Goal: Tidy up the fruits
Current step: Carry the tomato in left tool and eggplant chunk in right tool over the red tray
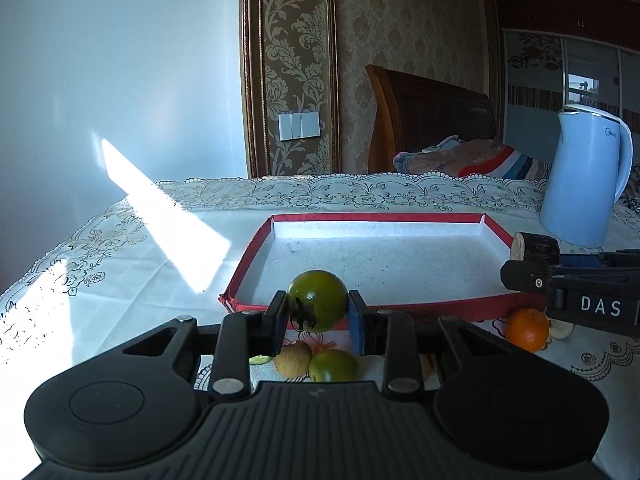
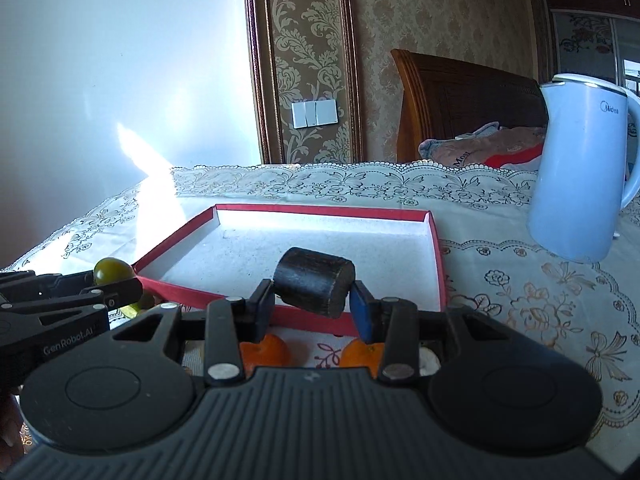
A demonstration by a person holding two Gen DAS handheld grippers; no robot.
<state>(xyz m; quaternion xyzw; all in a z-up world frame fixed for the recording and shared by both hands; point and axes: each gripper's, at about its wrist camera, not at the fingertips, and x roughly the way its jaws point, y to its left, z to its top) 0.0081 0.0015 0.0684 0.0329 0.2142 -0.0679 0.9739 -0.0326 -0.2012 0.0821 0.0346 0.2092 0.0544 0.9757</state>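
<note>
My left gripper (image 1: 318, 302) is shut on a green tomato (image 1: 318, 294), held just over the near rim of the red-edged white tray (image 1: 372, 218). The right wrist view shows the same tomato (image 2: 112, 270) in the left gripper (image 2: 120, 284) at the tray's left corner. A dark cylindrical piece (image 2: 314, 280) is clamped in my right gripper (image 2: 314, 294) above the tray's (image 2: 320, 210) near rim. Its pale cut end (image 1: 519, 246) shows in the left wrist view, in the right gripper (image 1: 524, 258). Nothing lies in the tray.
On the lace tablecloth near the tray lie an orange (image 1: 527, 329), a second green tomato (image 1: 333, 366) and a beige round fruit (image 1: 293, 358). Two oranges (image 2: 266, 354) sit under my right gripper. A pale blue kettle (image 2: 580, 176) stands at the right.
</note>
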